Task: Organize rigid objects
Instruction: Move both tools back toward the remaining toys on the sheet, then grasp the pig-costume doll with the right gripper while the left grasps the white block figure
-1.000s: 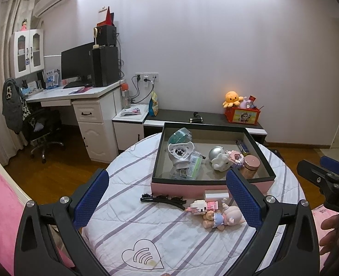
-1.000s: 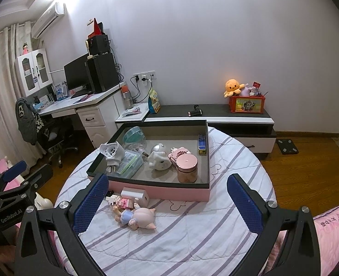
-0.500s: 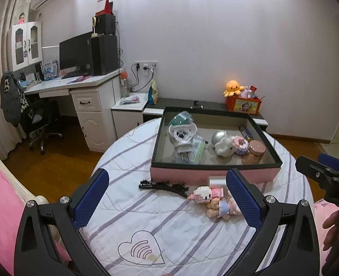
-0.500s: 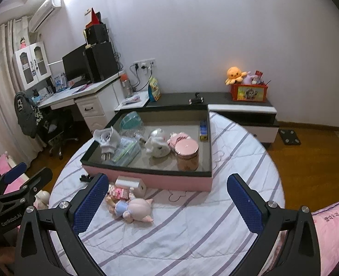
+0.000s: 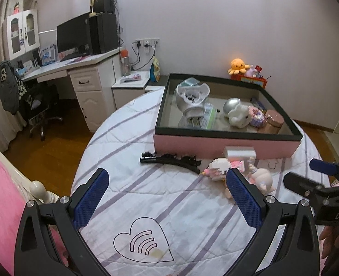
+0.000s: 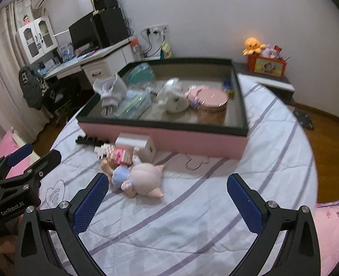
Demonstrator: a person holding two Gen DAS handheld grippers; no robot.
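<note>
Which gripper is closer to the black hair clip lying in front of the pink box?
Left. The left gripper hangs open just short of the black hair clip; the right gripper sits further right, by the doll.

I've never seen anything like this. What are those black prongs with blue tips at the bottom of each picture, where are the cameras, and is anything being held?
There is no robot here. A person carries a hand-held gripper in each hand, and each has a wide-angle camera looking along its two fingers. One picture comes from the left gripper, the other from the right gripper. The blue pads are the fingertips. Each camera also catches the other gripper at its edge.

Both grippers are open and hold nothing.

They hover over a round table with a striped cloth. On it stands a pink box already holding several small things, such as a pink jar. Lying in front of the box, outside it, are a black hair clip, a small white box, a pink block toy and a doll.
</note>
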